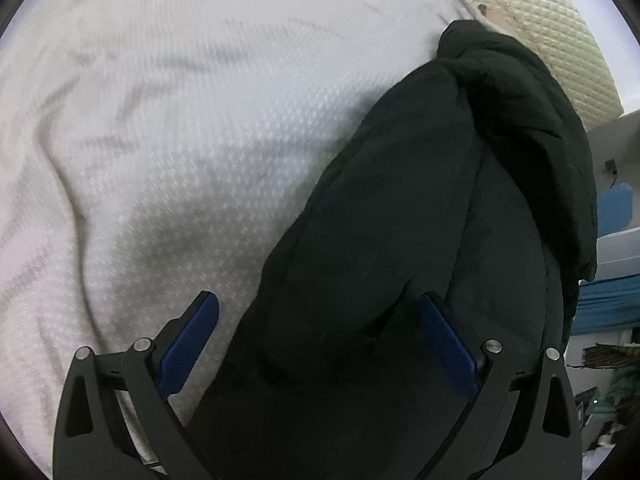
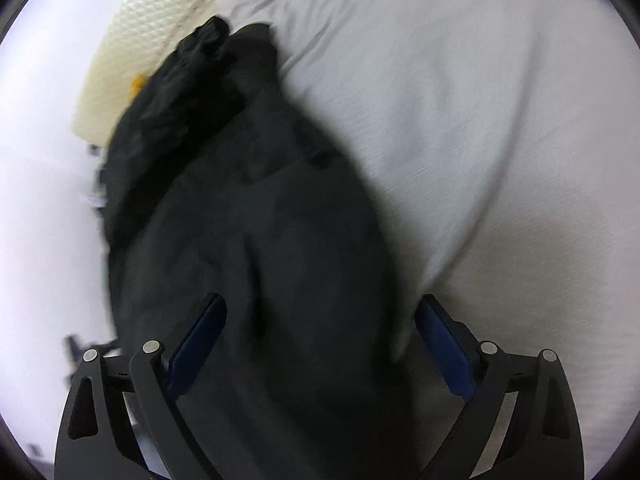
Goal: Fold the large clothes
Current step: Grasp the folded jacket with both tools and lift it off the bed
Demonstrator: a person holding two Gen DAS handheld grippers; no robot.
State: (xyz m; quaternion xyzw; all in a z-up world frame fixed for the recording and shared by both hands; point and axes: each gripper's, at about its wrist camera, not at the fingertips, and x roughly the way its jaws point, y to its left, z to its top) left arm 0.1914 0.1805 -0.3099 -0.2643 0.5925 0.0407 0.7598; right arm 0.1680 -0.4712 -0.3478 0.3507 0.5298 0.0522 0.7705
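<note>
black garment (image 1: 400, 220) stretched lengthwise on a white textured bedsheet (image 1: 180, 140), bunched and rumpled at the far end beside a cream quilted pillow (image 1: 532, 12). left gripper (image 1: 320, 320) spread wide above the near end of the garment, pointing steeply down; blue pads (image 1: 448, 344) apart, one over the cloth, the other over bare sheet just beside the garment's edge. nothing pinched between them. in the right wrist view, same black garment (image 2: 260, 220) running from the near edge to the crumpled far end by the pillow (image 2: 152, 28), sheet (image 2: 480, 120) to its right. right gripper (image 2: 320, 320) also standing wide, straddling the near part of the garment, dark cloth filling the gap between the pads (image 2: 200, 340), no visible clamping. blurred picture, contact with the cloth not clear.
</note>
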